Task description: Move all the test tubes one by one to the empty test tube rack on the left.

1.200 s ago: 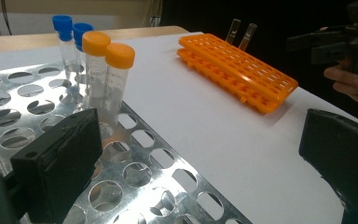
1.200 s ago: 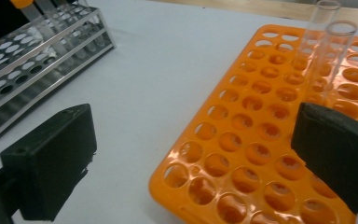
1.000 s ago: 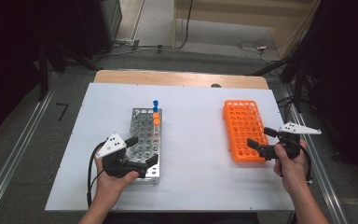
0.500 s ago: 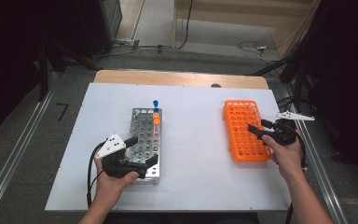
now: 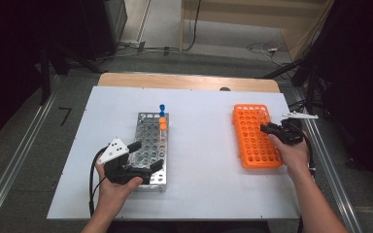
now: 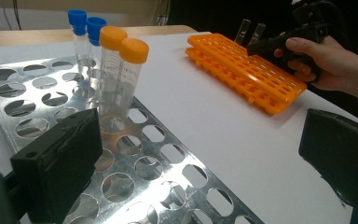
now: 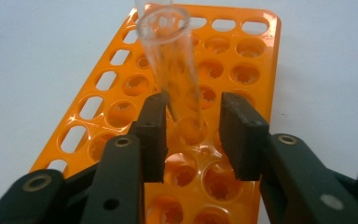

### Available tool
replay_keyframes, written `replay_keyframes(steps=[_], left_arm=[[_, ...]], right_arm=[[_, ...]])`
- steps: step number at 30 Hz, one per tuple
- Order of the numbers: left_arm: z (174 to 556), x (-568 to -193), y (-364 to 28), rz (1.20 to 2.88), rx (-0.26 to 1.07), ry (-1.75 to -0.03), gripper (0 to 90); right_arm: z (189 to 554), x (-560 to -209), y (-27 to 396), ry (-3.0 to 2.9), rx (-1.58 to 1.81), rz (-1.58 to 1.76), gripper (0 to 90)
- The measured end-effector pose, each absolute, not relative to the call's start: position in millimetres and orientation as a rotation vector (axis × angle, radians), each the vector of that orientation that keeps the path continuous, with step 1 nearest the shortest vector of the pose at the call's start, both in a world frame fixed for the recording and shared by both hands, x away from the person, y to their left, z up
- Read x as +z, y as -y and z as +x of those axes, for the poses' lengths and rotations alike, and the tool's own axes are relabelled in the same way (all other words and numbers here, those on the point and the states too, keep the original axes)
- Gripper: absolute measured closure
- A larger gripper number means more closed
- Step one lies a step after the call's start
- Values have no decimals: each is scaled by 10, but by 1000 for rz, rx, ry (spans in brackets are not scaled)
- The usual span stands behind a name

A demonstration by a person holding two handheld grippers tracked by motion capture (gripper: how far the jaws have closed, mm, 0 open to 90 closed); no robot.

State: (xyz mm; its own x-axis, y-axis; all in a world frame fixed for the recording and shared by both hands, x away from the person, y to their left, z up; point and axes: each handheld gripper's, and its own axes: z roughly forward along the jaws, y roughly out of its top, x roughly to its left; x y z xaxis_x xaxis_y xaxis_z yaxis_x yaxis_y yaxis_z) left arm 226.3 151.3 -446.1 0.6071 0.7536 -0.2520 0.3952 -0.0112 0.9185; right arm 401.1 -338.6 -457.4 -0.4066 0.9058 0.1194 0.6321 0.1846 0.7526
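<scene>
A clear glass tube (image 7: 175, 70) stands in the orange rack (image 7: 242, 70) near its far right corner. My right gripper (image 7: 193, 135) reaches it from the right side; its jaws have just been closing with the tube between them. The left pad is at the glass and a gap remains on the right, so it is open. In the high view the right gripper (image 5: 266, 127) sits at the orange rack (image 5: 252, 145). My left gripper (image 5: 149, 154) stands open over the near end of the metal rack (image 5: 148, 131). Blue-capped tubes (image 6: 78, 16) and orange-capped tubes (image 6: 134, 49) stand at its far end.
Both racks lie on a white board (image 5: 199, 160) over a wooden table (image 5: 184, 81). A second clear tube (image 6: 257, 32) stands beside the first. Metal rails run along both sides of the floor, and cables lie beyond the table.
The right hand has moved along the orange rack's right edge toward its far end, and its jaws have narrowed around the clear tube. The left hand has stayed put.
</scene>
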Motion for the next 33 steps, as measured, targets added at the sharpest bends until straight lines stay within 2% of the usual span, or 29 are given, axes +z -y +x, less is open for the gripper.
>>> replay_keyframes(steps=[12, 33], left_arm=[[2262, -4462, -1516, 1629, 371, -973, 0], [2251, -4449, -1482, 1636, 370, -961, 0]], right_arm=[[4015, -4578, 3315, -2120, 1010, 1366, 731], [3758, -4336, 3404, -2023, 1164, 1310, 738]])
